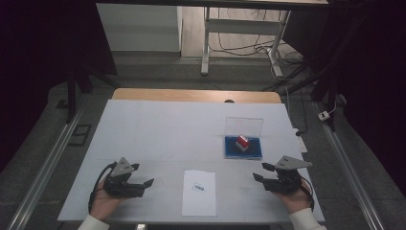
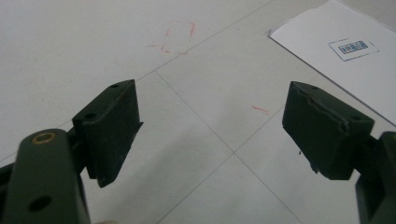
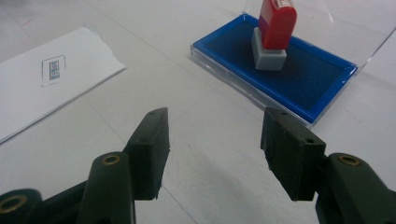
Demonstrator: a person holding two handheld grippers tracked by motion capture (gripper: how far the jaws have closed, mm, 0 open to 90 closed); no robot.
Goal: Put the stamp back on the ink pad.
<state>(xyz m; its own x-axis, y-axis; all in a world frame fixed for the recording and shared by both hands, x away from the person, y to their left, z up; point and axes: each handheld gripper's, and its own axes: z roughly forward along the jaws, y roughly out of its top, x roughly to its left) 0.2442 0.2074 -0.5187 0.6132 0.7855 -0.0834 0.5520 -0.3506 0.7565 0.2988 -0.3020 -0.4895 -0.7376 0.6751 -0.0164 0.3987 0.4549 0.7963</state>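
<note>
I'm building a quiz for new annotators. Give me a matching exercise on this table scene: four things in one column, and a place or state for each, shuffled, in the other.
Things
1. red stamp
2. white sheet of paper
3. left gripper
4. clear lid

Places or states
A. lies flat between the two grippers, a small printed label on it
B. stands upright on the blue ink pad
C. rises upright behind the ink pad
D. near the table's front left, jaws open and holding nothing

Pairs: 1-B, 2-A, 3-D, 4-C
</note>
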